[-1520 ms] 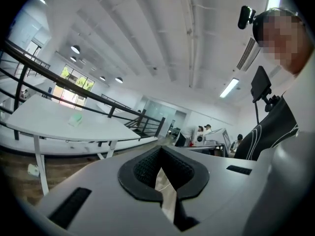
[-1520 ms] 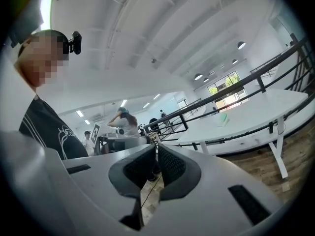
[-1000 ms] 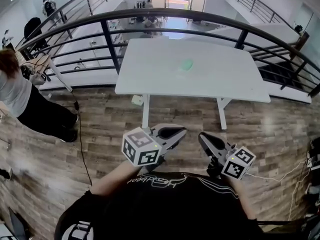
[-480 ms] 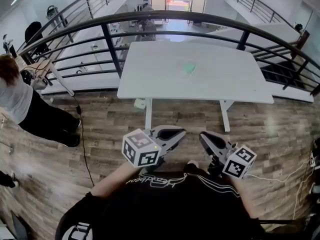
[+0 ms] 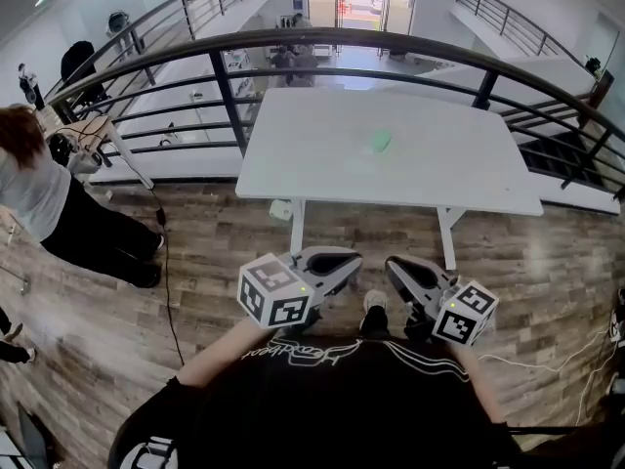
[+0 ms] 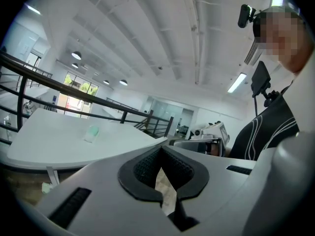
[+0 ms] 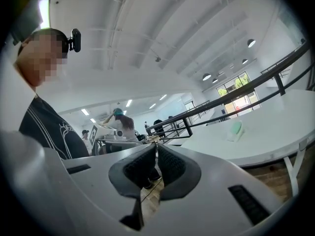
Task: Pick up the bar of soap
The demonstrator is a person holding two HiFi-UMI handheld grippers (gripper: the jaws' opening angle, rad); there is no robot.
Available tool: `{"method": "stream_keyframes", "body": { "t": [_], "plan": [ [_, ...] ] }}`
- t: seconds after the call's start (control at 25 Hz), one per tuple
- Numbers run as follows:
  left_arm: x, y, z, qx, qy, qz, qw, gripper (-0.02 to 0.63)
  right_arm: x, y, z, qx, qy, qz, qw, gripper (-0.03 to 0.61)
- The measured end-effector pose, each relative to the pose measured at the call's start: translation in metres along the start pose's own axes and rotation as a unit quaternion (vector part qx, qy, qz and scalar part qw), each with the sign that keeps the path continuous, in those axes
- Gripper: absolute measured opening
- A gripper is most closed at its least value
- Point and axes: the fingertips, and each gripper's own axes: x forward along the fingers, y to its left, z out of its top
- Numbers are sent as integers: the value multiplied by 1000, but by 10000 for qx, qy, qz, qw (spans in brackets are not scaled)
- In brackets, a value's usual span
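A pale green bar of soap [image 5: 378, 143] lies on the white table [image 5: 312, 164], right of its middle and toward the far side. Both grippers are held low in front of the person's body, over the wooden floor and well short of the table. My left gripper [image 5: 350, 258] is shut with nothing between its pads. My right gripper [image 5: 395, 266] is shut too and holds nothing. From the left gripper [image 6: 161, 147] the soap [image 6: 92, 132] shows small at the left. From the right gripper [image 7: 156, 143] the soap [image 7: 236, 129] shows far off at the right.
A black curved railing [image 5: 225, 96] runs behind and around the table. Another person [image 5: 39, 198] stands at the left on the wooden floor [image 5: 195, 252]. A black cable [image 5: 166, 291] trails over the floor. The table's white legs [image 5: 297, 231] face me.
The table and soap have drifted lower and to the right in the head view, looking nearer. A shoe now shows between the grippers. Both grippers stay shut and empty.
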Motion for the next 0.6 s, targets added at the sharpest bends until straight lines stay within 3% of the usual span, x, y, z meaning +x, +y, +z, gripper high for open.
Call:
{"method": "stream_keyframes", "body": {
  "t": [0.28,0.6],
  "plan": [
    [34,28,7,-70,55,129,9999,8,10,-47,13,76,-19,143,9999,18],
    [92,92,35,-235,72,390,9989,8,35,-132,45,181,40,329,9993,18]
  ]
}}
